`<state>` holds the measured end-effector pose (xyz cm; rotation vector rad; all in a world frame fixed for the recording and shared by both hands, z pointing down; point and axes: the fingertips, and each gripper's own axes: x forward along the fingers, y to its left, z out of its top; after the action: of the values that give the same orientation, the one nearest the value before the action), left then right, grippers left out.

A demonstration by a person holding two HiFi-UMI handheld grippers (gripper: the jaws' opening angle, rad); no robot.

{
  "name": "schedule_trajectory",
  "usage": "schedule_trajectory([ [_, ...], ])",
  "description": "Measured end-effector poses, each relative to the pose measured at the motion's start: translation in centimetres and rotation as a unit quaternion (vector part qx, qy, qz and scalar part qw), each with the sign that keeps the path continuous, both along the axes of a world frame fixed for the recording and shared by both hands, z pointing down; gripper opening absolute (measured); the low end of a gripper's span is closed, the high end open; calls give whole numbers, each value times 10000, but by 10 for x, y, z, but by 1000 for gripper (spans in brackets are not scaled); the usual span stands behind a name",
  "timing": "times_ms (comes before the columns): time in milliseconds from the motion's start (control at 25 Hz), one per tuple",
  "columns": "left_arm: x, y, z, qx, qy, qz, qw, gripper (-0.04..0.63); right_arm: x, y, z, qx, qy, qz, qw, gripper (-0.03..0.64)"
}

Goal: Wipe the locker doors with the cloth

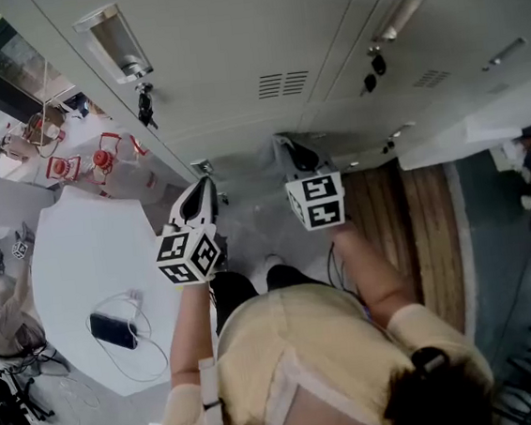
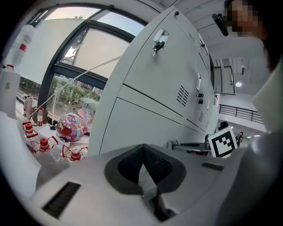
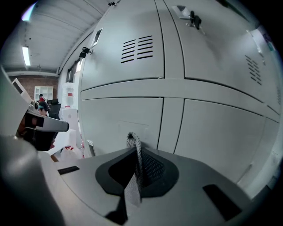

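Note:
Grey locker doors (image 1: 229, 41) fill the top of the head view and stand close ahead in both gripper views (image 2: 150, 84) (image 3: 132, 88). My right gripper (image 1: 297, 153) is held low before the lockers and is shut on a grey mesh cloth (image 3: 133, 142), a fold of which sticks up between the jaws (image 3: 135, 153). My left gripper (image 1: 200, 199) hangs beside it to the left, a little back from the doors. Its jaws (image 2: 142, 149) meet at the tip with nothing held. The right gripper's marker cube (image 2: 222, 142) shows in the left gripper view.
A white table (image 1: 80, 245) stands at the left with a dark phone (image 1: 114, 330) and a cable on it. Keys (image 1: 145, 104) hang from a locker lock. Red-and-white items (image 2: 44, 143) and a pink helmet (image 2: 70, 127) sit by the window. A wooden strip (image 1: 409, 229) runs at the right.

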<state>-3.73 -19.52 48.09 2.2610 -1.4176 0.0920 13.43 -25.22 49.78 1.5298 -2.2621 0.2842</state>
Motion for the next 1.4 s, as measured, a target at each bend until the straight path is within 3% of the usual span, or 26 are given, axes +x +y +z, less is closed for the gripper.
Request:
schedule_trajectory([
  [360, 18, -6, 3, 43, -80, 265, 9996, 2, 36, -5, 8, -53, 155, 359, 9992, 14],
  [600, 13, -5, 4, 64, -124, 178, 9997, 2, 41, 0, 10, -24, 153, 307, 9994, 14],
  [840, -6, -3, 9, 51, -339, -38, 9994, 2, 8, 22, 7, -190, -35, -208, 9996, 14],
  [1400, -66, 25, 24, -123, -273, -596, 9978, 2, -99, 38, 32, -535, -134, -1407, 9885, 14],
])
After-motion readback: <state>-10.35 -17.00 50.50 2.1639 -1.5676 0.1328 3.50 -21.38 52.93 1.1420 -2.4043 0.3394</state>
